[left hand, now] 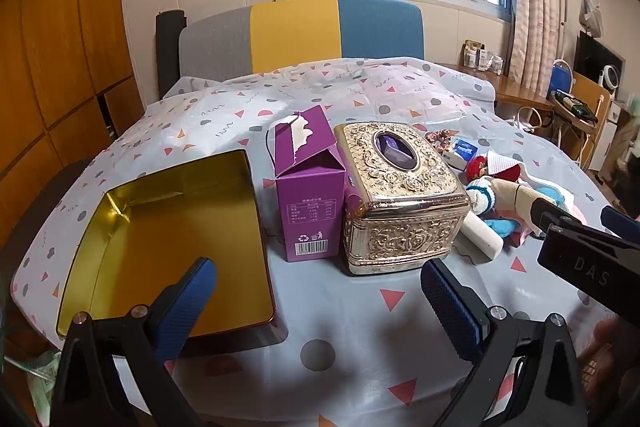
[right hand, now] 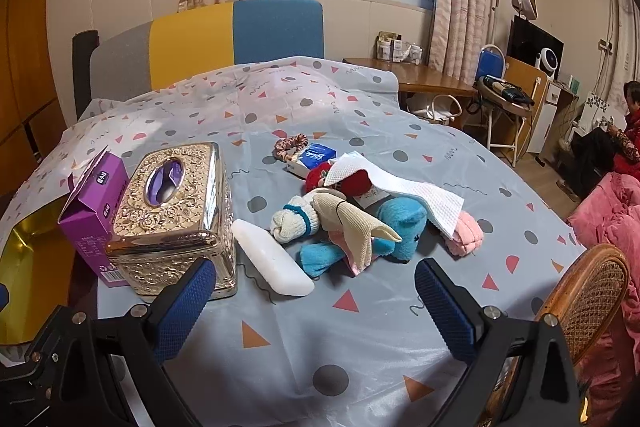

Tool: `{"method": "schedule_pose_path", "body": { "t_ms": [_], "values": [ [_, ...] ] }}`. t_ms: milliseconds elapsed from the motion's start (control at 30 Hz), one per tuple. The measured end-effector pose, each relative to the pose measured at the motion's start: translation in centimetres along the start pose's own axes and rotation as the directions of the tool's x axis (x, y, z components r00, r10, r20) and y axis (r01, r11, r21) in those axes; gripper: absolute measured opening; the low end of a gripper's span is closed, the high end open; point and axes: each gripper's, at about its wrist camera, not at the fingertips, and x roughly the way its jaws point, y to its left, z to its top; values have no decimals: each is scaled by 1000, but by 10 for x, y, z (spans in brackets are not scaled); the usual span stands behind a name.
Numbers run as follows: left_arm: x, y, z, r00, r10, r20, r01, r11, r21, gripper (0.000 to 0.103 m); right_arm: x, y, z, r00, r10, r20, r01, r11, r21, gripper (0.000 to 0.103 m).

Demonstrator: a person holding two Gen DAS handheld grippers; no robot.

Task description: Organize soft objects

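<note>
Both grippers wide open and empty, hovering over the near edge of the table: left gripper point(left hand: 318, 301) facing the open gold tin point(left hand: 172, 247) at near left, probably the bin for sorting; right gripper point(right hand: 314, 301) aimed at the pile of soft objects point(right hand: 360, 223) right of the ornate tissue box point(right hand: 176, 211). Pile heaped loosely: blue plush toy point(right hand: 400, 227), cream glove point(right hand: 352, 227), white sock point(right hand: 294, 219), pink sock point(right hand: 466, 233), paper napkin point(right hand: 396, 187) draped on top. Purple carton point(left hand: 310, 187) between tin and tissue box. Nothing sorted yet.

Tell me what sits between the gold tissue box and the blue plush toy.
In the right wrist view, a white oblong case lies between the gold tissue box and the blue plush toy.
</note>
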Motion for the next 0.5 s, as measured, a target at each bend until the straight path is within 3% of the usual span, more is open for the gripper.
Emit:
{"method": "schedule_pose_path", "body": {
  "t_ms": [500],
  "values": [
    [2, 2, -1, 1000, -1, -8, 1, 1000, -9, 103, 1, 2, 2, 1000, 4, 1, -4, 1000, -5, 102]
  ]
}}
